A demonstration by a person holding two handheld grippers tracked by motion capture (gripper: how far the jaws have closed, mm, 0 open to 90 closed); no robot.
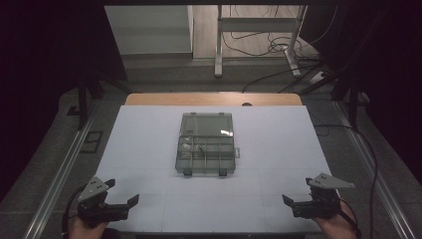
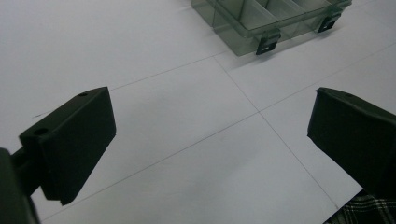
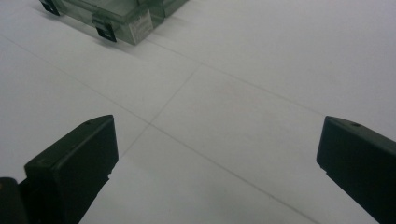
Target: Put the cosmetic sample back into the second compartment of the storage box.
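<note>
I hold the left tongs (image 1: 121, 203) and right tongs (image 1: 299, 203) parted and empty at the near table (image 1: 149, 149) edge, well apart from the open compartment box (image 1: 205, 144) at centre, apparently ready to reach.

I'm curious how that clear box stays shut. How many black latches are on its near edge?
2. Both sit on the near edge of the compartment box: the left latch toward its left corner, and the right latch toward its right corner. Other sides could hide more.
</note>
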